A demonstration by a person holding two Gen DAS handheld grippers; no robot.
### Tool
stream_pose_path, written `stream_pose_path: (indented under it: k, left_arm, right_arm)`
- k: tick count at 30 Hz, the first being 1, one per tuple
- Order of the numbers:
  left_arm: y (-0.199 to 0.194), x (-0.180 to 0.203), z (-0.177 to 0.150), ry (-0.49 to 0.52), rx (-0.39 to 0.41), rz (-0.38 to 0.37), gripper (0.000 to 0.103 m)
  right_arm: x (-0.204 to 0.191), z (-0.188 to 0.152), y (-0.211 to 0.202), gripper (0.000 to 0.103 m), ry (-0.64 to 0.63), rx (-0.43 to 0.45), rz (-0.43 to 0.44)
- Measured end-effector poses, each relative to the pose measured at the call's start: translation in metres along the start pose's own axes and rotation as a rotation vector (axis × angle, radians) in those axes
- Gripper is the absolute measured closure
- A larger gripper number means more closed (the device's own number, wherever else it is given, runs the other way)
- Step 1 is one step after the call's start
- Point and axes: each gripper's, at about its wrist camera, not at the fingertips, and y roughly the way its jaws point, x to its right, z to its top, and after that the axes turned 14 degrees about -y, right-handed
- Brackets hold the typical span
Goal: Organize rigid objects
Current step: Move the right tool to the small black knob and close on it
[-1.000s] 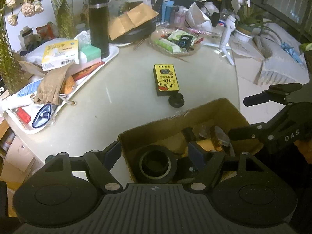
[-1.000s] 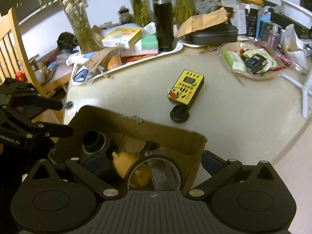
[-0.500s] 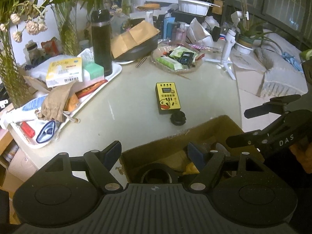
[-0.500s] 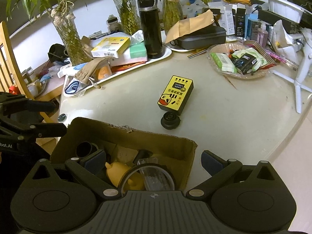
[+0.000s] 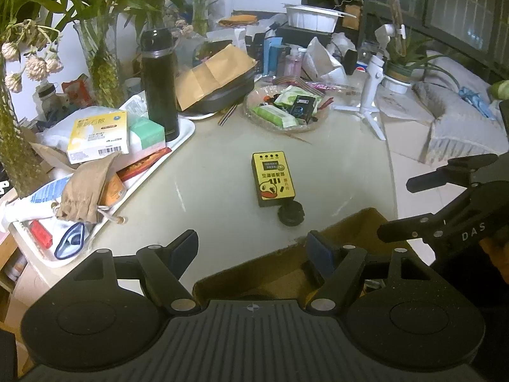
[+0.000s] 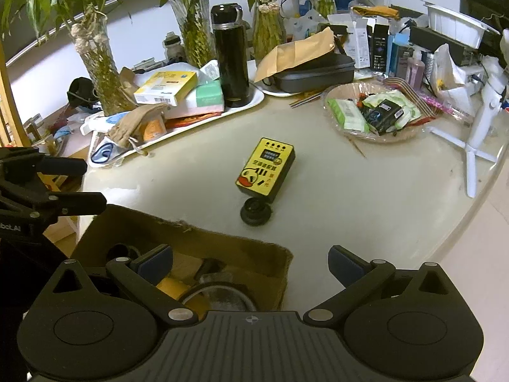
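Note:
A yellow box with a duck picture [image 5: 273, 178] lies on the pale table, also in the right wrist view [image 6: 265, 171]. A small black round cap [image 5: 290, 213] sits at its near end [image 6: 256, 212]. A brown cardboard box [image 5: 318, 267] [image 6: 197, 245] stands at the near table edge and holds a yellow item [image 6: 173, 288] and a round clear lid [image 6: 219, 296]. My left gripper [image 5: 253, 250] is open and empty above the box's left corner. My right gripper [image 6: 250, 264] is open and empty above the box's right end.
A white tray [image 5: 183, 133] at the left holds a black flask [image 5: 159, 82], boxes and a cloth pouch [image 5: 84, 191]. A basket of packets [image 5: 286, 111] and a white tripod [image 5: 370, 95] stand behind. Vases with plants line the back left. The table edge curves at the right.
Both grippers have risen and pulled back from the cardboard box, so less of its inside shows. Both stay open and empty. Nothing on the table has moved.

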Motion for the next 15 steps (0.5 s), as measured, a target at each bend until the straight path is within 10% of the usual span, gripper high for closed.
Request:
stream_pose_path:
  k: [15]
  left_arm:
    - [0.014,-0.006,0.019,-0.028,0.072,-0.013,0.028]
  right_arm:
    - [0.015,0.033,0.037,0.0,-0.035,-0.008,0.03]
